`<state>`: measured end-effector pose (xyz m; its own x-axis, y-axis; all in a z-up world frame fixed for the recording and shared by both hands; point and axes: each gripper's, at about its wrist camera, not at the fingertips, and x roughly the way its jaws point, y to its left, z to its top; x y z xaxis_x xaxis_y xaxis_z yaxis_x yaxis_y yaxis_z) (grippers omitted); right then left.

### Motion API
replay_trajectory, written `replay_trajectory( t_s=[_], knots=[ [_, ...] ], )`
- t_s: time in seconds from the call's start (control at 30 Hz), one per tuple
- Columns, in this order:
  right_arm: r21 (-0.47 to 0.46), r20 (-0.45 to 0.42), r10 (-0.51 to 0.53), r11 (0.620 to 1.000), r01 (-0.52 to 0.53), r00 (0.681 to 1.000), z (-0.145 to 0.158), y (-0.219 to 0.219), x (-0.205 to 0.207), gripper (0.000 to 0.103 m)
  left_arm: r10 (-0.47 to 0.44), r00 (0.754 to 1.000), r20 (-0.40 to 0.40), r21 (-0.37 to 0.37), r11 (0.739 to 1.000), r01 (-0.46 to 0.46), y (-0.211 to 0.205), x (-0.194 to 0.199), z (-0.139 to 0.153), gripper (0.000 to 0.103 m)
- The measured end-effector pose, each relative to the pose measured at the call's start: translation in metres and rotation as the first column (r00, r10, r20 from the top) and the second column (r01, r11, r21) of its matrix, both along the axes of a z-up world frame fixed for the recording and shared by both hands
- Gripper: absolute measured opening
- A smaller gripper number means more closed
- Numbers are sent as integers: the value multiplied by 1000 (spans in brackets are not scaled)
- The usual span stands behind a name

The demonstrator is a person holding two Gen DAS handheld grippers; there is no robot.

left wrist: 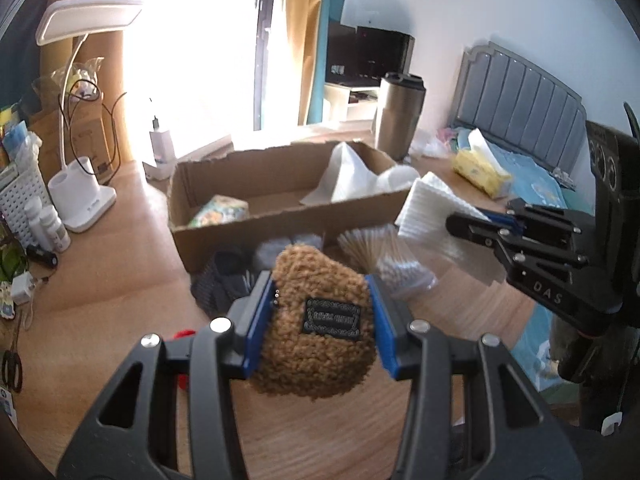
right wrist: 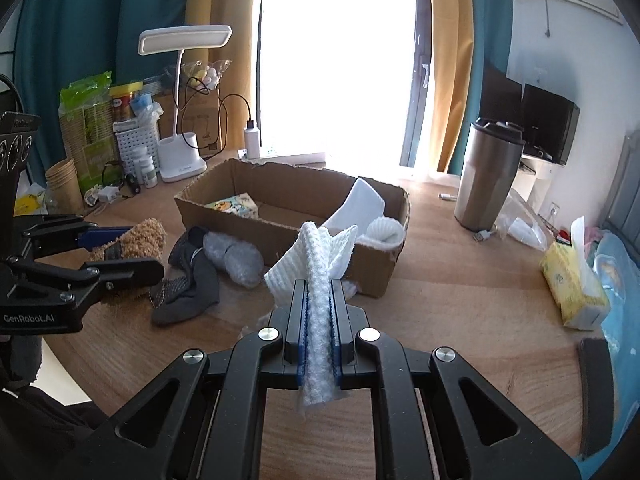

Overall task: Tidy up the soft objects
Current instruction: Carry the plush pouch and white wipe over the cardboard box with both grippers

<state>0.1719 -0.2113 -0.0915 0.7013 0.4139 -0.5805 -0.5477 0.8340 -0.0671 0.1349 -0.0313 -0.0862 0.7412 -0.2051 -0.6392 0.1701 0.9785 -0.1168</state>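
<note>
brown fuzzy pouch (left wrist: 316, 320), white waffle cloth (right wrist: 316, 264)

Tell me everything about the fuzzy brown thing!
The fuzzy brown pouch looks like curly, teddy-bear fleece, soft and rounded like a lump. A small black rectangular label with pale lettering sits on its front; the words are too blurred to read. The left gripper holds it up off the wooden desk, blue pads squeezing both its sides. It hangs in front of the cardboard box, touching nothing else visible.

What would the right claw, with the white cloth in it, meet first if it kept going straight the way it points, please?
Probably the near wall of the cardboard box, directly ahead of the right claw and its white cloth; depth is unclear.
</note>
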Motion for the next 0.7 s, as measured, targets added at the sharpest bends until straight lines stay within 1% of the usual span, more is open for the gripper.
replay_trajectory(
  t_s=[0.37, 0.7],
  knots=[
    [4, 21, -7, 1000, 7, 1000, 13, 6, 21, 11, 11, 999, 39, -7, 1000, -10, 12, 20, 16, 47],
    [10, 36, -16, 1000, 16, 999, 20, 8, 43, 11, 14, 998, 60, -9, 1000, -13, 20, 40, 26, 47]
  ],
)
